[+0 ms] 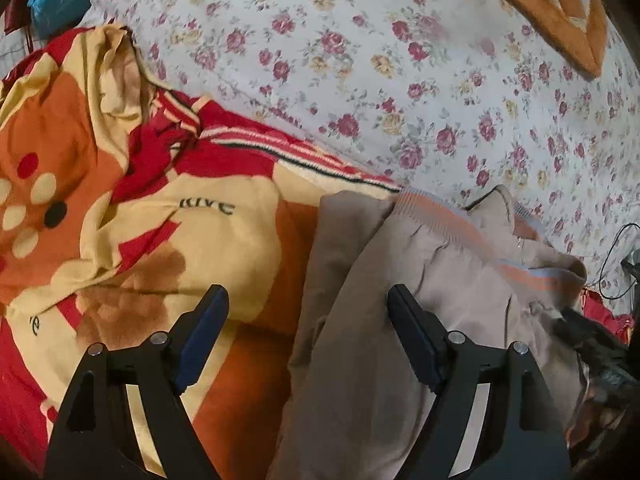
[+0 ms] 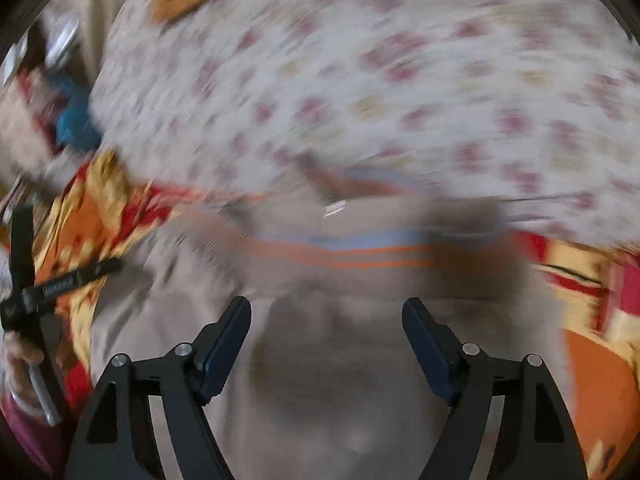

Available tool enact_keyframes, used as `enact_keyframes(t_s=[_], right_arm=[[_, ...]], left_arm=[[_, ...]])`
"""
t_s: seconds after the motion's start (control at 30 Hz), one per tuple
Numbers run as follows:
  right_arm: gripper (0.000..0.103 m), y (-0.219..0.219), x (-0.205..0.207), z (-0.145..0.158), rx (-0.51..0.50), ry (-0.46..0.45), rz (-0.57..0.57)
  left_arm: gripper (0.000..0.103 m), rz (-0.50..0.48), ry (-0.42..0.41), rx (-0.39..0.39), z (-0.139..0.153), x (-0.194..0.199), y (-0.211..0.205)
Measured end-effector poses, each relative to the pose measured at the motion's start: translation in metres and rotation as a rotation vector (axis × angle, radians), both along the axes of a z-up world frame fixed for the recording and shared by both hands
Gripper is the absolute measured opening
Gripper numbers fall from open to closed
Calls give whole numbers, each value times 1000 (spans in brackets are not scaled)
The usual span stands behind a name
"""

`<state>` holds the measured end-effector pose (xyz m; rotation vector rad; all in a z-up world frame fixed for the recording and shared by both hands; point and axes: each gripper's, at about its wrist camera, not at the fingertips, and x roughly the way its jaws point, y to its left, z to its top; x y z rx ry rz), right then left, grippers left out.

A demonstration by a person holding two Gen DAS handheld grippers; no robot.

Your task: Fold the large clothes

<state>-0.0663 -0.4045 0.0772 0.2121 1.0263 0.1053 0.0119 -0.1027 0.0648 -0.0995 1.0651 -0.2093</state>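
left tongs released, straddling jacket edge for a pinch | right tongs released above its striped hem | jacket bunched on bed quilt, fold pending

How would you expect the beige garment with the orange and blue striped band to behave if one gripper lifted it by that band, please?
The beige garment would probably drape limply; it already lies in soft folds. It looks light, thin cloth. Its striped band seems ribbed, so it may stretch in the pinch.
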Motion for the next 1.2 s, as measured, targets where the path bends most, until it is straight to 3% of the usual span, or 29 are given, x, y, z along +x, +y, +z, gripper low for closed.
enact_keyframes(t_s=[0.03, 0.07, 0.1, 0.17, 0.3, 0.37, 0.47, 0.5, 0.6, 0.73, 0.83, 0.87, 0.93, 0.97, 1.1, 1.2], right_arm=[[78, 10, 8, -9, -6, 31, 24], [63, 19, 15, -20, -29, 67, 43], [28, 27, 21, -29, -94, 84, 46], [5, 33, 24, -30, -149, 53, 28], [4, 16, 35, -21, -141, -45, -99], [6, 14, 40, -31, -120, -22, -120], [26, 15, 32, -37, -73, 4, -79], [40, 10, 20, -28, -38, -10, -67], [63, -18, -12, -1, -13, -66, -115], [73, -76, -50, 20, -153, -86, -297], [76, -109, -45, 7, -198, 8, -346], [74, -114, -44, -1, -177, 41, -339], [41, -116, -48, -20, -102, 98, -284], [2, -113, -51, -22, -109, 94, -271], [1, -117, -81, -10, -179, -15, -333], [2, -133, -90, -17, -165, 16, -405]], left_arm=[[82, 0, 4, 3, -1, 1, 1], [82, 1, 8, 2, -2, 1, 1], [82, 4, 10, -3, -2, 2, 2], [82, 9, 3, -23, 2, 1, 3], [82, -1, -42, -38, 11, -3, -1], [82, -17, -38, -38, 11, -4, -4], [82, -47, -25, -36, 11, -8, -7], [82, -53, -26, -32, 11, -10, -9], [82, -62, -30, -29, 11, -13, -11], [82, -68, -18, -20, 6, -15, -17], [82, -75, -17, -4, 2, -18, -21], [82, -79, -21, 2, 1, -19, -23], [82, -86, -28, 13, 0, -21, -26], [82, -89, -30, 15, -1, -22, -27], [82, -103, -29, 29, -5, -22, -32], [82, -112, -23, 57, -14, -17, -39]])
